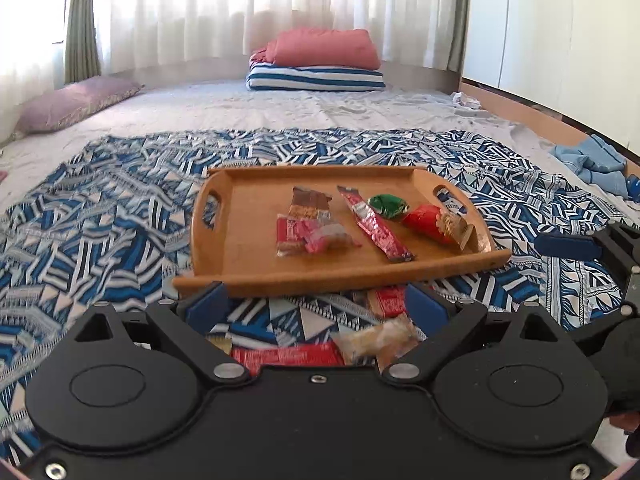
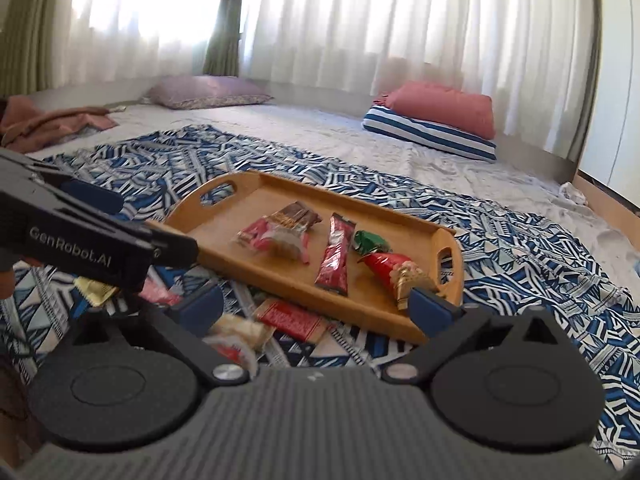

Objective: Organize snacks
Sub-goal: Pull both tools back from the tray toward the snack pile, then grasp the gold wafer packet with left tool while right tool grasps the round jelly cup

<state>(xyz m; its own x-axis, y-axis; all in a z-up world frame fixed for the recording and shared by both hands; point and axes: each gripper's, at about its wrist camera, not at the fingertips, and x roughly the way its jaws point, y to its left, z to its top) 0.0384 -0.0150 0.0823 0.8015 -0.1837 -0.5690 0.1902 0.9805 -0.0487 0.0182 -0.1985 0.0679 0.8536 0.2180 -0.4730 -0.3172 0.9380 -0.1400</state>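
A bed (image 1: 280, 108) carried a blue-and-white patterned cloth (image 1: 100, 216), and on that sat a wooden tray (image 1: 240, 220) holding a long red sachet (image 1: 376, 224), a red cone-shaped sweet (image 1: 432, 222) and a green-wrapped candy (image 1: 386, 205). More snack packets (image 1: 376, 340) lay on the cloth just before the tray. Left tongs (image 1: 316, 304) and right tongs (image 2: 316, 304) gaped empty above them.

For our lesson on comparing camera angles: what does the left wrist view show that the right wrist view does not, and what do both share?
Only the left wrist view shows the light blue cloth at the bed's right edge. Only the right wrist view shows the rumpled brown blanket and a yellow wrapper under the left gripper. Both share the wooden tray holding the long red sachet, green candy and red cone snack, plus the pink pillow.
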